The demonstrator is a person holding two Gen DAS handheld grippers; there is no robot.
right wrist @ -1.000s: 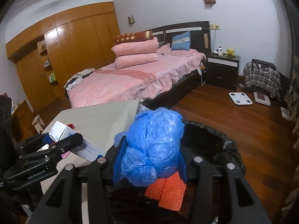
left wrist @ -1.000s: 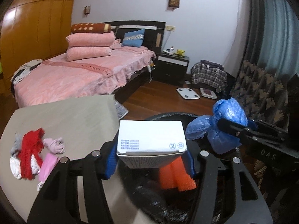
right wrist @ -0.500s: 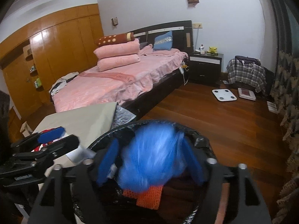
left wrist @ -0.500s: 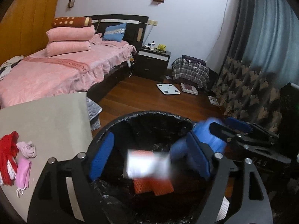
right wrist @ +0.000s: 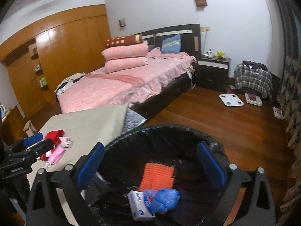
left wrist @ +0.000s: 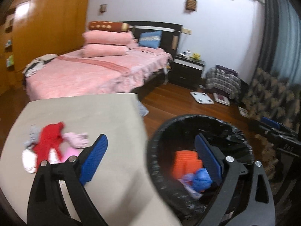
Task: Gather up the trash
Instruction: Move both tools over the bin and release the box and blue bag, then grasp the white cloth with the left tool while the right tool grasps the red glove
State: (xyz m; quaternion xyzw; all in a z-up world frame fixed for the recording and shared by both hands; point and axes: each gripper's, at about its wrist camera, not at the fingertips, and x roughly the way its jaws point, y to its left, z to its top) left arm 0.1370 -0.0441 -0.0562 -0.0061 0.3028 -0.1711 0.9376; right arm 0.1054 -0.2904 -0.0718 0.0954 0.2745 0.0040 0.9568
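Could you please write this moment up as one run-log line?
left gripper: opening, empty | right gripper: opening, empty | white box, blue bag: in bin

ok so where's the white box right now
In the right wrist view the white box lies inside the black-lined bin, low centre, touching the blue plastic bag, just below the orange piece.

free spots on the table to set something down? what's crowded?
Bare: the beige table from the clothes pile across to the edge by the trash bin, and its far strip toward the bed. Crowded: the left side with the pile; the left gripper, jaws opening and empty, overhangs the near edge.
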